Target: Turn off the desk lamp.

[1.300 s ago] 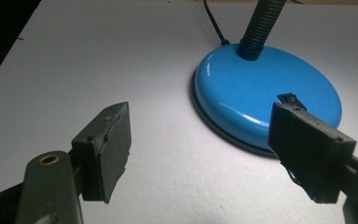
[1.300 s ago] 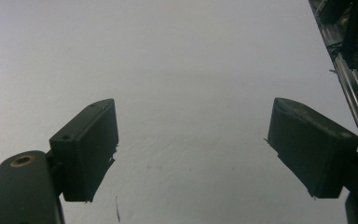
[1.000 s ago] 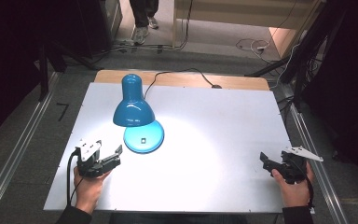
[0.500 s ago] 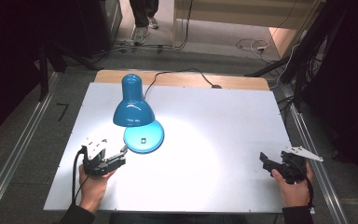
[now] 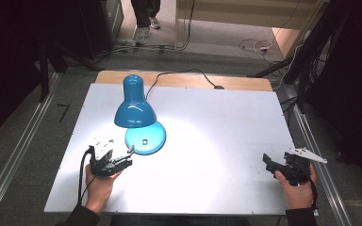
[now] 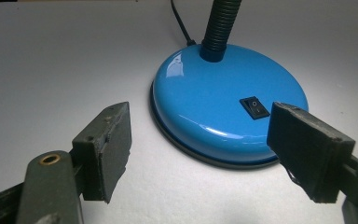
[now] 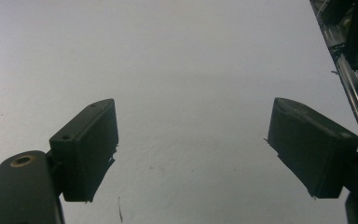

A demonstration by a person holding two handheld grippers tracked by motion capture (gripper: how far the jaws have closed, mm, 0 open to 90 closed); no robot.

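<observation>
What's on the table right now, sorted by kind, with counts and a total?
Blue desk lamp, lit, with a rocker switch on its base: 1
Handheld grippers, left gripper and right gripper, both open: 2
Total: 3 things on the white table

Blue desk lamp (image 5: 136, 110) on the white table, left of centre toward the far side. Switched on, lighting the tabletop. Glossy round blue base (image 6: 228, 100) sits flat, with a small black rocker switch (image 6: 254, 107) on top. Black ribbed flexible neck (image 6: 220, 25) rises from the base's back. Blue bell-shaped shade (image 5: 134, 113) hangs over the base, facing down. Black cord (image 5: 184, 73) runs to the far edge.
</observation>
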